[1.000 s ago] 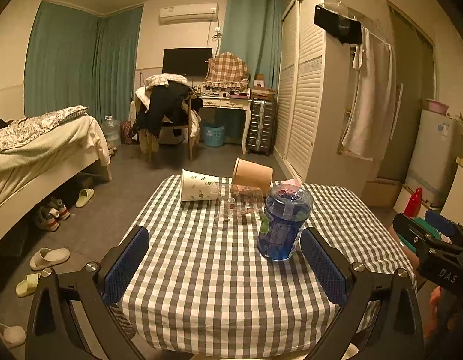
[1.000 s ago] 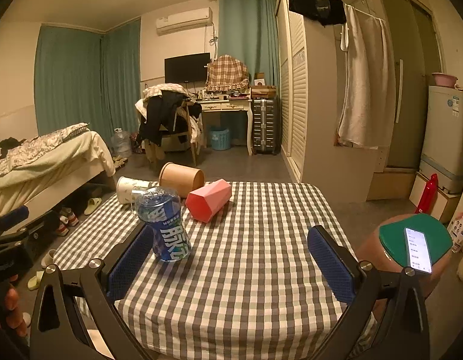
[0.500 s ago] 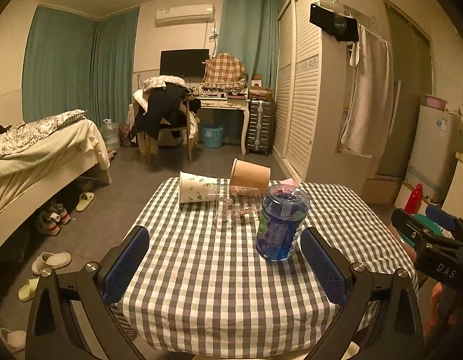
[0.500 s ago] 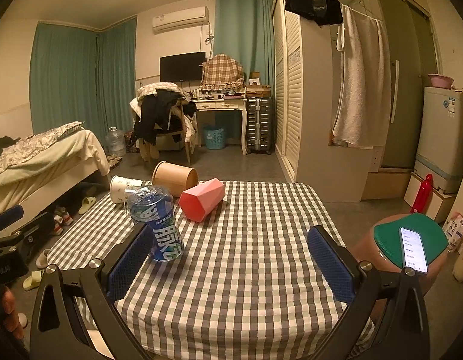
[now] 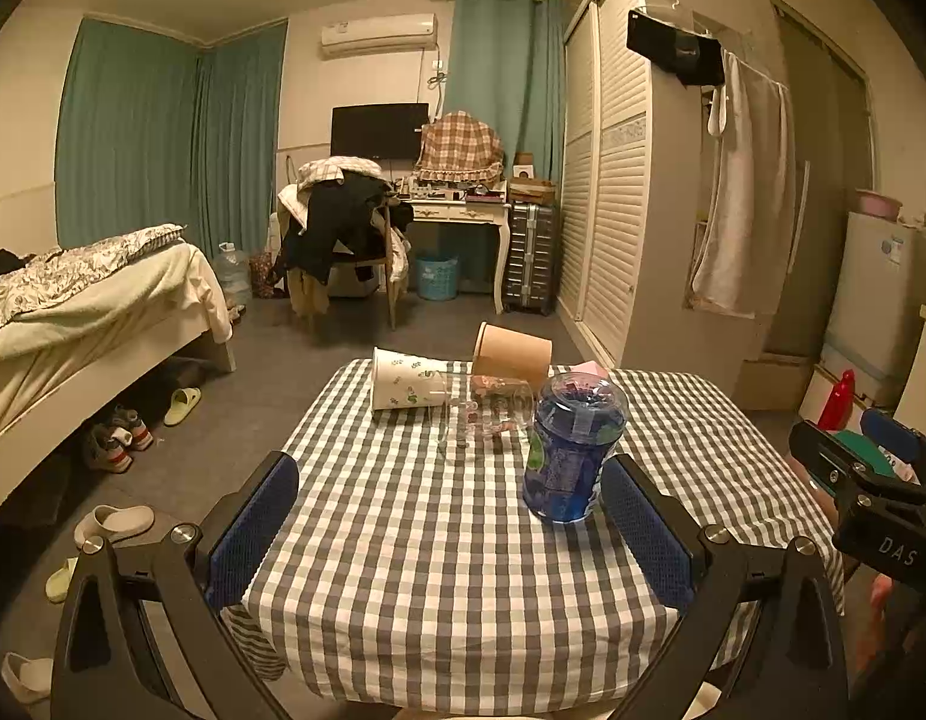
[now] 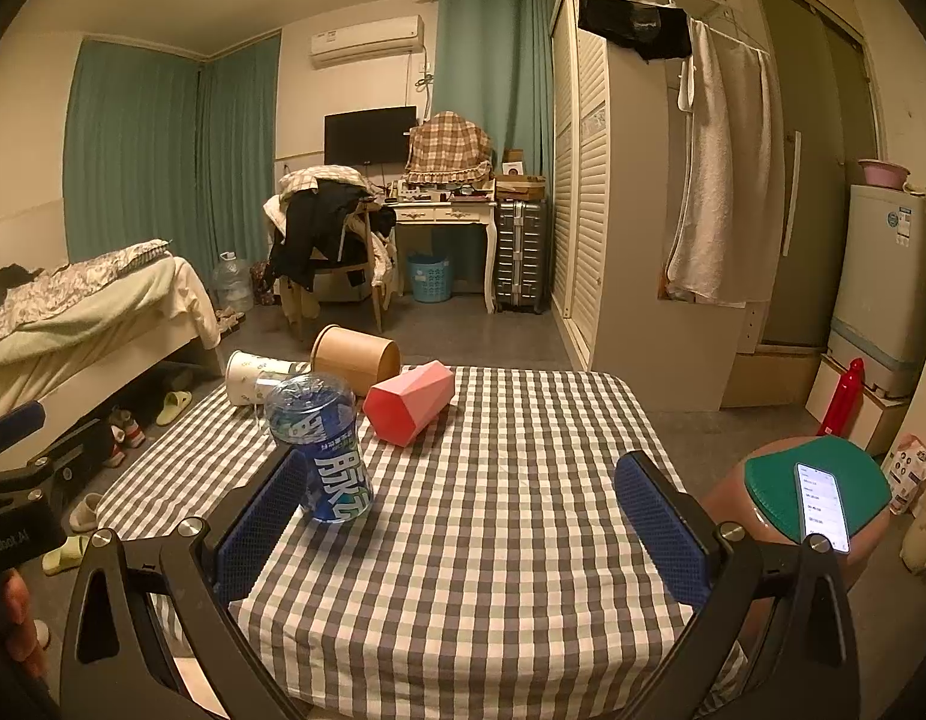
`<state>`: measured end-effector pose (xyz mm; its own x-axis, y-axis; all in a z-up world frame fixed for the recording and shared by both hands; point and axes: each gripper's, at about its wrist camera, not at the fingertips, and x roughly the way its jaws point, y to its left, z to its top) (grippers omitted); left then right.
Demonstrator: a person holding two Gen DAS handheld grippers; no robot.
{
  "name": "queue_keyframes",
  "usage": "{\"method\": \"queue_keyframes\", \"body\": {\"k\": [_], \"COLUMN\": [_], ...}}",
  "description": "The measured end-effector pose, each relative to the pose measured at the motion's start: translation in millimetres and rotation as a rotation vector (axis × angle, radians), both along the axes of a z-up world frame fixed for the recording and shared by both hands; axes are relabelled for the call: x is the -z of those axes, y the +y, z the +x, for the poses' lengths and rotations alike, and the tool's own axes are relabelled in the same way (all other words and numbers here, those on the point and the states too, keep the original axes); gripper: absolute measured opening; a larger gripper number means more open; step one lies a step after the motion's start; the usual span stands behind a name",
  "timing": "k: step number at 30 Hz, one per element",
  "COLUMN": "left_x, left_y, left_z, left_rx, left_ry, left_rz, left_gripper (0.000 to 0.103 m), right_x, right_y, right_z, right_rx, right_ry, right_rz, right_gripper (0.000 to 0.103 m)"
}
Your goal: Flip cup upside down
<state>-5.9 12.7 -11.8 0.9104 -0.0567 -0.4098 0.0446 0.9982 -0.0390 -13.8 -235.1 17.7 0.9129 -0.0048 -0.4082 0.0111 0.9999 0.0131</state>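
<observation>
Several cups lie on their sides at the far end of the checked table point(image 5: 438, 570): a white flowered paper cup point(image 5: 402, 384), a brown paper cup point(image 5: 514, 351), a clear glass point(image 5: 487, 414) and a pink six-sided cup point(image 6: 408, 402). A blue plastic bottle-cup point(image 5: 574, 450) stands on end nearer to me, also seen as the blue bottle-cup point(image 6: 321, 450) in the right wrist view. My left gripper point(image 5: 450, 534) is open over the near table, with the blue cup just inside its right finger. My right gripper point(image 6: 463, 525) is open too, with the blue cup by its left finger. Neither holds anything.
A stool with a green seat point(image 6: 817, 492) and a phone point(image 6: 823, 507) on it stands right of the table. A bed point(image 5: 72, 312) and slippers point(image 5: 111, 525) lie to the left. A wardrobe point(image 5: 613, 180) and a red bottle point(image 6: 844, 396) are at the right.
Both views have shifted only slightly. Nothing on the table has moved, and both grippers stay open.
</observation>
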Motion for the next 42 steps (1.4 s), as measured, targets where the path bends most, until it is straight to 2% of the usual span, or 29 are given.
{"method": "queue_keyframes", "body": {"k": [42], "left_x": [6.7], "left_y": [2.7], "left_z": [3.2], "left_rx": [-0.004], "left_ry": [0.020], "left_rz": [0.012], "left_gripper": [0.103], "right_x": [7.3], "right_y": [1.5], "right_z": [2.3], "right_rx": [-0.003], "right_ry": [0.024], "right_rz": [0.001], "right_gripper": [0.103]}}
